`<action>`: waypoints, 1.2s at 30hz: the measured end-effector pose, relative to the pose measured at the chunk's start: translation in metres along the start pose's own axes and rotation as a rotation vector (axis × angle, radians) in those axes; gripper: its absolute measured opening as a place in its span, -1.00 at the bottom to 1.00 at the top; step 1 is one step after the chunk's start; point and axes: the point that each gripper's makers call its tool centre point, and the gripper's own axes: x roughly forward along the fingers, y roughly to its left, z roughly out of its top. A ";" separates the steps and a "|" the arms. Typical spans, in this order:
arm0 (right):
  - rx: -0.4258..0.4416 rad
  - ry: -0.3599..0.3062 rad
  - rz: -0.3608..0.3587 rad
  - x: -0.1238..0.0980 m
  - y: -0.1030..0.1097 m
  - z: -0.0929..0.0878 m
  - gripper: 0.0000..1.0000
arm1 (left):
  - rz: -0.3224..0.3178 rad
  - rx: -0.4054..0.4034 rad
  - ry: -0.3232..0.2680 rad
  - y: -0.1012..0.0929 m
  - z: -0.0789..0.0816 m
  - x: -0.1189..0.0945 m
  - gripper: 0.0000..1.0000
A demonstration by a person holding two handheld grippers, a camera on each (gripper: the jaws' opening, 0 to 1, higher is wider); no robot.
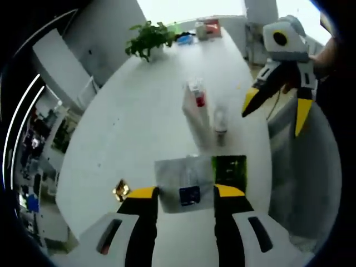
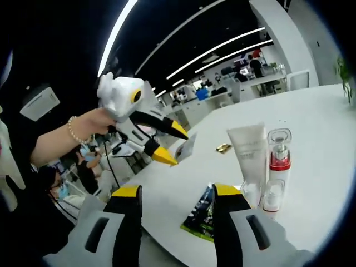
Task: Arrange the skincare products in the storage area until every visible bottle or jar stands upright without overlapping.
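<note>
In the left gripper view we see the left gripper point(image 1: 186, 192) low over the white table point(image 1: 139, 128), its jaws wide apart; between them lies a silver sachet point(image 1: 183, 183), which we cannot tell if they touch; left of the jaws lies a small gold item point(image 1: 120, 190), and a green sachet point(image 1: 230, 169) lies just beside the silver one; farther on, a white tube point(image 1: 193, 108) and a clear bottle point(image 1: 220, 123) are close together; a plant point(image 1: 147, 38) stands at the far end; the right gripper point(image 1: 275, 108) hangs in the air, open and empty.

In the right gripper view a hand point(image 2: 92, 123) with a bead bracelet holds the left gripper point(image 2: 175, 146) raised, jaws parted around a small sachet; the right gripper point(image 2: 177, 194) is open with nothing inside; the green sachet point(image 2: 201, 217) lies between its jaws; the tube point(image 2: 247, 161) and the bottle point(image 2: 276, 169) stand upright, touching.
</note>
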 end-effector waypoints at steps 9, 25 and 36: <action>0.116 -0.027 0.082 0.022 0.008 0.014 -0.39 | -0.007 0.000 -0.022 -0.026 0.006 -0.014 -0.18; 0.216 -0.023 0.158 0.041 0.025 0.018 -0.81 | 0.004 0.030 -0.067 -0.032 0.029 -0.026 -0.18; 0.237 -0.049 0.166 0.036 0.027 0.020 -0.98 | 0.007 0.007 -0.085 -0.033 0.032 -0.027 -0.17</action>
